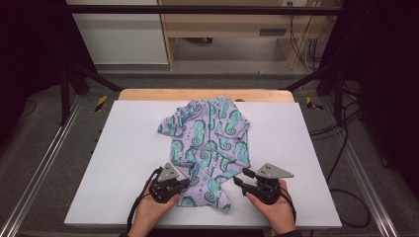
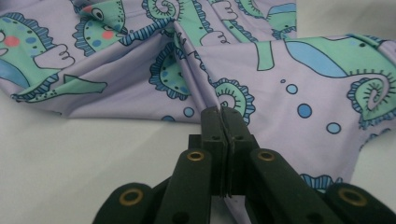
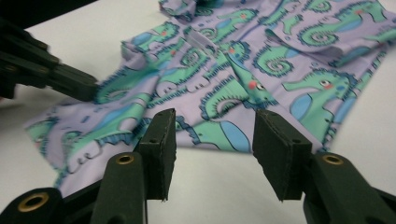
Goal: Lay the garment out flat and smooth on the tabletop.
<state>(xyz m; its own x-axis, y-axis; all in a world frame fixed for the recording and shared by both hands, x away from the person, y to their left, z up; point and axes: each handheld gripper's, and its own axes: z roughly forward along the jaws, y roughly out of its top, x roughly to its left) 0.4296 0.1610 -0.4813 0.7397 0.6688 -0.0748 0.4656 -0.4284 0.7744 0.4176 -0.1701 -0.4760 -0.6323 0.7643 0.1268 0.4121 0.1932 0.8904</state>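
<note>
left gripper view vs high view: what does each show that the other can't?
Left gripper view: the left hand-held gripper has its jaws pressed together on a raised fold of the seahorse-print garment, with a sliver of cloth caught between the pads.

High view: the whole layout. The right hand-held gripper sits just off the garment's right edge, jaws apart, with nothing between them. The white table top, both of the person's hands and the floor beyond are in frame.

Both: the lilac garment, creased, lying on the white surface.
</note>
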